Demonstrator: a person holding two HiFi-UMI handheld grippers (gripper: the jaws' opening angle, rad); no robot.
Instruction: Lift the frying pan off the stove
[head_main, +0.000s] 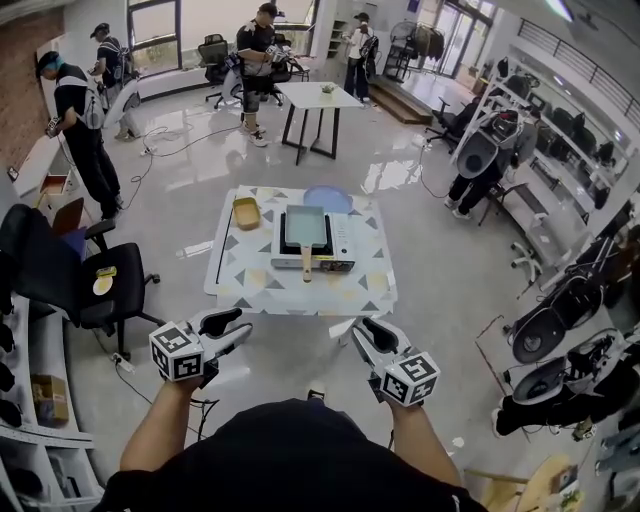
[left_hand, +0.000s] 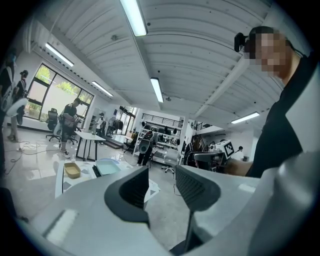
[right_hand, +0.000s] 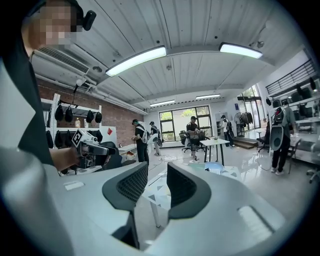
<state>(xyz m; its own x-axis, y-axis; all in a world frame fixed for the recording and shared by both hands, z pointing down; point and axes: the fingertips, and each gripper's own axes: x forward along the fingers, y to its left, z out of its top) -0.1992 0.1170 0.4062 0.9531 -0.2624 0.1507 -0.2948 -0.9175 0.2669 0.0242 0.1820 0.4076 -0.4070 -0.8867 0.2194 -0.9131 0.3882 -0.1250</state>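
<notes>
A square pale-green frying pan (head_main: 305, 228) sits on a portable stove (head_main: 340, 256) in the middle of a low patterned table (head_main: 250, 287). Its wooden handle (head_main: 307, 268) points toward me. Both grippers hover short of the table's near edge, well away from the pan. My left gripper (head_main: 232, 326) is open with nothing between its fingers, and my right gripper (head_main: 366, 332) is open and empty too. In the left gripper view the left gripper (left_hand: 161, 182) points past the table, where the pan (left_hand: 107, 166) shows far off. The right gripper (right_hand: 157, 180) faces the table's corner.
A yellow tub (head_main: 246, 212) lies left of the stove and a blue plate (head_main: 328, 198) behind it. A black office chair (head_main: 60, 272) stands at the left, shelves along the left wall. A white table (head_main: 318, 97) and several people are farther back. Cables (head_main: 165, 140) lie on the floor.
</notes>
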